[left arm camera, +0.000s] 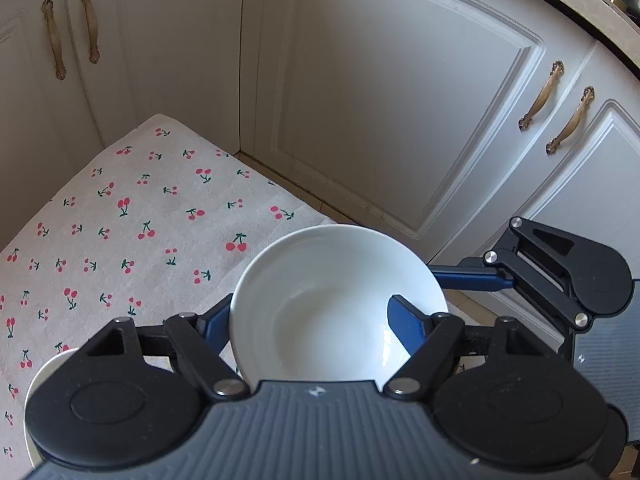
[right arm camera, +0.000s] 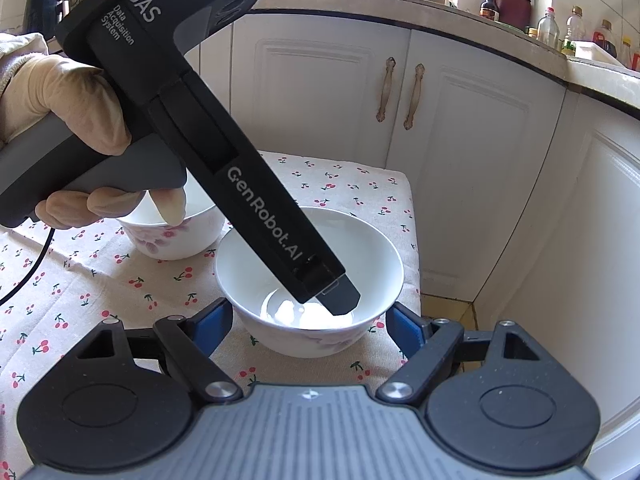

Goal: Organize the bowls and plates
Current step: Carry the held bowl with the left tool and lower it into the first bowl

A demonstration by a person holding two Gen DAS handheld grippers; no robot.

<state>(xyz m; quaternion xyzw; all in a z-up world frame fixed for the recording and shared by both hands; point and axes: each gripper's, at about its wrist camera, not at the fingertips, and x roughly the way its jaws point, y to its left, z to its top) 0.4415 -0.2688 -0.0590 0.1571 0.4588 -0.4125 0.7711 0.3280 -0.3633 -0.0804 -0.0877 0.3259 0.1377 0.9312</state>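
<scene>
A white bowl (left arm camera: 320, 300) (right arm camera: 360, 248) with a faint flower print outside stands on the cherry-print tablecloth (left arm camera: 140, 220) near the table's right edge. My left gripper (left arm camera: 310, 308) straddles the bowl's wall and is shut on it. One blue finger (left arm camera: 404, 320) is inside the bowl and the other lies outside its left wall. The right wrist view shows that inner fingertip (right arm camera: 340, 300) low in the bowl. My right gripper (right arm camera: 310, 320) flanks the same bowl, blue pads against its lower sides. One of its fingers (left arm camera: 472, 278) shows beside the rim.
A second bowl (right arm camera: 176, 240) with pink flowers stands behind and to the left, partly hidden by a gloved hand (right arm camera: 72, 100). White cabinet doors (left arm camera: 400, 100) close off the far side and right. A counter holds bottles (right arm camera: 560, 28). A black cable (right arm camera: 36, 268) hangs at the left.
</scene>
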